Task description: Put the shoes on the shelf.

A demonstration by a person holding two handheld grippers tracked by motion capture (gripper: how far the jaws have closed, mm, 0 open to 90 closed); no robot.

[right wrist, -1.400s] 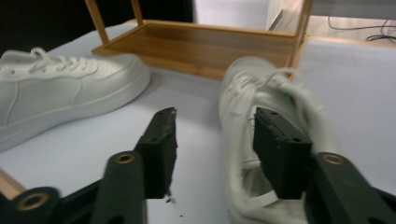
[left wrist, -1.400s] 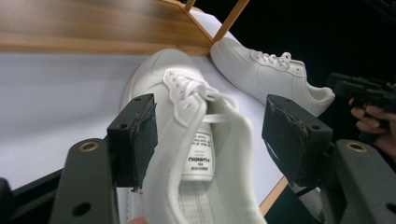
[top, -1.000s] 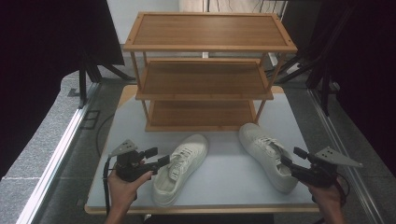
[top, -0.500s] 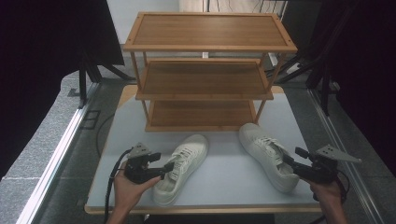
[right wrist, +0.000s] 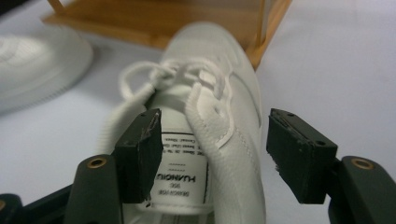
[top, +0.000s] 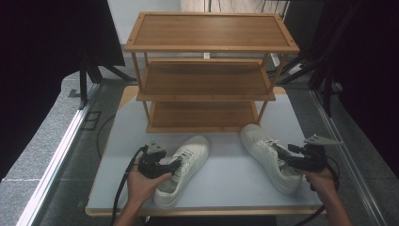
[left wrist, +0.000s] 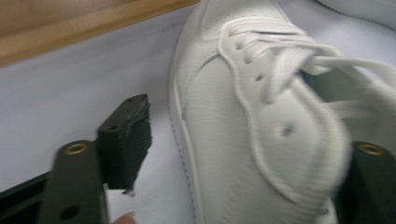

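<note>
White lace-up leather sneakers (top: pixel 183 172) (top: pixel 269 157) sit near the worktop (top: pixel 226 169) front edge, before the wooden three-tier rack (top: pixel 207 70). My left gripper (left wrist: pixel 233 158) spreads its fingers wide across one collar; my right gripper (right wrist: pixel 215 154) likewise straddles the other's tongue, ready to lift.

High view overhead – gripper views close on shoes (top: pixel 183 169).

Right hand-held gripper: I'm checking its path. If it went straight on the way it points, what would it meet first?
The right hand-held gripper would meet the shoe first: its open jaws straddle the shoe's side wall near the tongue. Beyond the toe stands the wooden rack.
</note>
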